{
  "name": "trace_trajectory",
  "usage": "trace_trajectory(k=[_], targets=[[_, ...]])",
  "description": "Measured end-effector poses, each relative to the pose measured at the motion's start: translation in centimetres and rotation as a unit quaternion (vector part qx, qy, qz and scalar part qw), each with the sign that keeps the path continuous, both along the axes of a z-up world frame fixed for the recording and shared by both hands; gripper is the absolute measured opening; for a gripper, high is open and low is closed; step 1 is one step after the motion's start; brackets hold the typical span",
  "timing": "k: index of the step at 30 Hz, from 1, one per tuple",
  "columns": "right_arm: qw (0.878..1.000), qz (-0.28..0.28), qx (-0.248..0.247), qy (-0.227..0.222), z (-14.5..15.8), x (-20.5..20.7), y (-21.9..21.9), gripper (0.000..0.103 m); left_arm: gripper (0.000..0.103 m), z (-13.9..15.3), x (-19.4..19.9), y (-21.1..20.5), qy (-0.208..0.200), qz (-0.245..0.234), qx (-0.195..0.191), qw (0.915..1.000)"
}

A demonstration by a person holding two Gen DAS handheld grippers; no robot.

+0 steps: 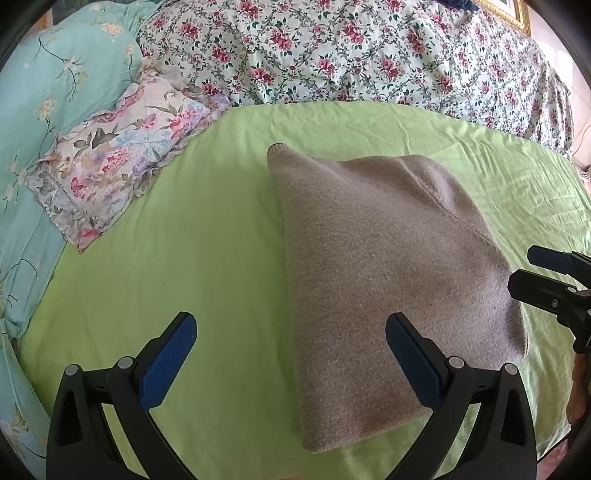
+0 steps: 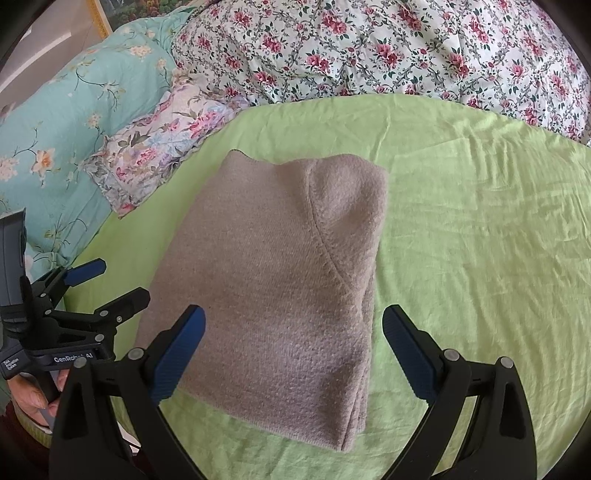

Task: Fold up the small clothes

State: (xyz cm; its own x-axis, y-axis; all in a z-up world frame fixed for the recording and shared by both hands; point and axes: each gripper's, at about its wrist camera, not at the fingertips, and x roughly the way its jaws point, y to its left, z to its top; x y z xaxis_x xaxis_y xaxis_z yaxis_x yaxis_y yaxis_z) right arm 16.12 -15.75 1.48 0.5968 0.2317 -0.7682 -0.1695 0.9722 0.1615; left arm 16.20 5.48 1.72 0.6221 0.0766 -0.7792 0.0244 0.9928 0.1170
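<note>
Two grippers sit at the near edge of the bed, and both of mine are empty. My left gripper [image 1: 291, 354] has its blue-padded fingers [image 1: 168, 362] spread wide; one finger hangs above bare green sheet [image 1: 184, 240], the other above the near left part of the folded sweater [image 1: 388, 266]. My right gripper [image 2: 293, 350] is spread just as wide, its left finger over the sweater's near edge and its right finger over the sheet beside it. Neither pair of fingers grips the fabric, though I cannot tell whether they touch it.

At the left of the right wrist view, my hand [image 2: 33, 398] wraps the handle of the left gripper, whose body carries white lettering.

Between and just beyond the fingers lies the taupe knit sweater, folded into a compact, roughly rectangular bundle flat on the green sheet. A curved seam crosses its top layer, and a ribbed corner pokes out at the far left. Its right side shows stacked folded edges in the right wrist view.

Farther off on the left, a ruffled floral pillow [image 1: 110, 162] rests on the sheet's edge, against a turquoise flowered quilt [image 1: 48, 92]. Behind the sheet, a white duvet with red roses [image 1: 351, 48] is bunched across the far side. A gilt picture frame [image 2: 98, 18] shows beyond the bedding.
</note>
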Motion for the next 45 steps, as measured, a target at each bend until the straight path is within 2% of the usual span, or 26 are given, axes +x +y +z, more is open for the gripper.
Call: trace_trajectory(k=[45], targets=[[1.000, 0.005, -0.003, 0.001, 0.24, 0.21, -0.19, 0.097, 0.102, 0.55, 0.30, -0.21, -0.002, -0.012, -0.001, 0.9999]])
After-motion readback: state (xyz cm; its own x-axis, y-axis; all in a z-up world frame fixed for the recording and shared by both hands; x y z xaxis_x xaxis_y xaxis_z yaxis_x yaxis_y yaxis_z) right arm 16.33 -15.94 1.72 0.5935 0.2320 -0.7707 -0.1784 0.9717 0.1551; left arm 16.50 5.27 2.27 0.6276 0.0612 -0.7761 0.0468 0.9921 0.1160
